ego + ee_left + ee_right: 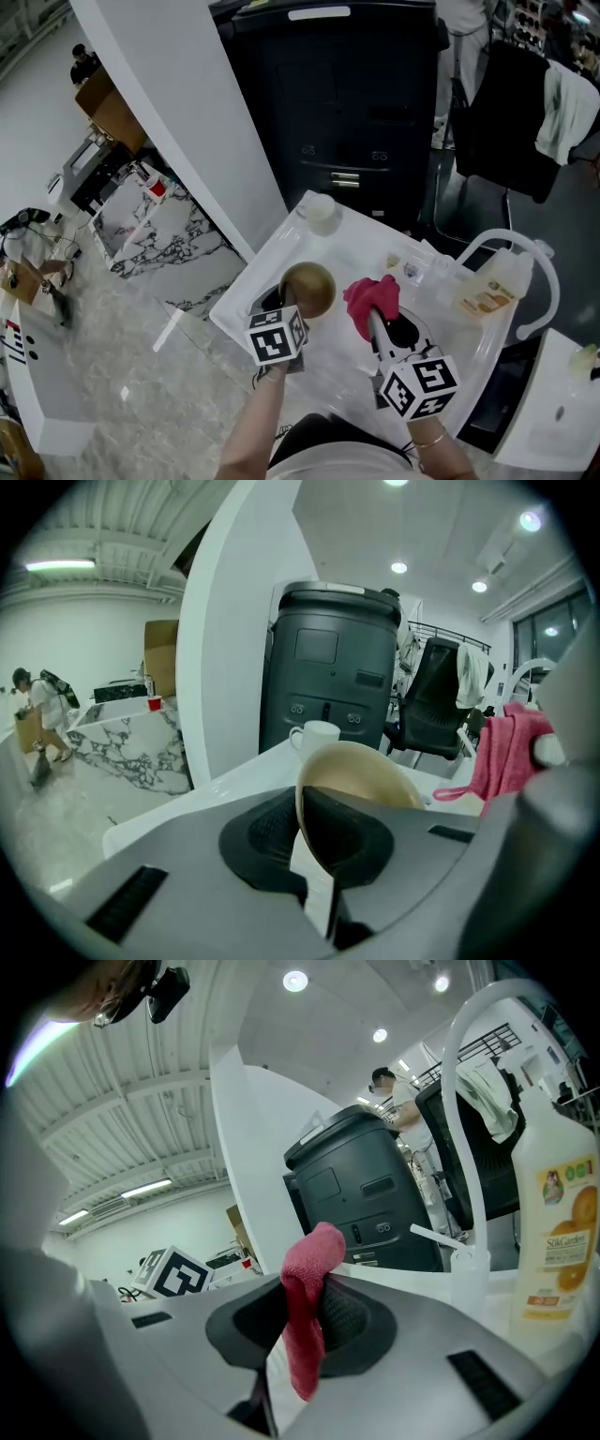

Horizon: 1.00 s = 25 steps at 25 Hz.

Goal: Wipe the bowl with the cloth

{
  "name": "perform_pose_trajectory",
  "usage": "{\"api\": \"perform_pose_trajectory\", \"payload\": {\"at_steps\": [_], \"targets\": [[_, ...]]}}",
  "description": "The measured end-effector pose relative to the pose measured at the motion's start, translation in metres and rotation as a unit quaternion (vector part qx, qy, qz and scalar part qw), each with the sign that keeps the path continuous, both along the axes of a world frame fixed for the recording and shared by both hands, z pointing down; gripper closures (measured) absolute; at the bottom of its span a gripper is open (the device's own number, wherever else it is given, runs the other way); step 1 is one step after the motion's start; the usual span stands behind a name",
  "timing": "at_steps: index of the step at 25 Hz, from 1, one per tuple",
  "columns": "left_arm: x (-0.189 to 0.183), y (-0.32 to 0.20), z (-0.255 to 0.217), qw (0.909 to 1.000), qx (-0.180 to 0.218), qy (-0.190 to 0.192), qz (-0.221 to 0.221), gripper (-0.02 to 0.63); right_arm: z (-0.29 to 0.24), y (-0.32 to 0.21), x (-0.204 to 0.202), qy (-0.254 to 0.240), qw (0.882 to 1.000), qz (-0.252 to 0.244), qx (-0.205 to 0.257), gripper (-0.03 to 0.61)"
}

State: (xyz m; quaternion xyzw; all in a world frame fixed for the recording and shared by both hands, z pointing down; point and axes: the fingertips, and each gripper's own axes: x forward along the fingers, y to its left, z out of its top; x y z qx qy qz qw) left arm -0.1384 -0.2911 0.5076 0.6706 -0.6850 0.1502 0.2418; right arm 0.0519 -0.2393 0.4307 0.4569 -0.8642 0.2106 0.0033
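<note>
A tan bowl (307,287) is lifted above the white sink counter (281,253), tilted on its side. My left gripper (289,304) is shut on its rim; in the left gripper view the bowl's edge (361,771) sits pinched between the dark pads. A red cloth (372,298) hangs bunched just right of the bowl, a small gap apart from it. My right gripper (376,324) is shut on it; in the right gripper view the cloth (305,1316) droops between the jaws. The cloth (506,752) also shows at the right of the left gripper view.
A white mug (320,212) stands at the counter's far side. A dish soap bottle (492,286) and a white arched faucet (548,281) are at the right. A black bin (347,103) and a dark chair (511,112) stand behind. A marble ledge (169,234) lies left.
</note>
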Motion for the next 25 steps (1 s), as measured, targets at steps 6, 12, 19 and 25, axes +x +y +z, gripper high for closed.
{"api": "perform_pose_trajectory", "payload": {"at_steps": [6,12,19,25], "targets": [[-0.008,0.024,-0.042,0.9991,0.041,-0.006,-0.003,0.584,-0.028,0.017,-0.016,-0.021,0.999,-0.017,0.040,0.501],[-0.023,0.044,-0.068,0.9976,0.069,-0.005,-0.007,0.584,-0.049,0.034,-0.030,-0.030,0.996,-0.029,0.074,0.500],[-0.035,0.061,-0.087,0.9963,0.086,-0.004,0.000,0.584,-0.070,0.051,-0.055,-0.030,0.994,-0.040,0.099,0.501],[-0.037,0.073,-0.085,0.9965,0.083,-0.002,0.014,0.584,-0.085,0.068,-0.081,-0.026,0.990,-0.062,0.121,0.500]]}}
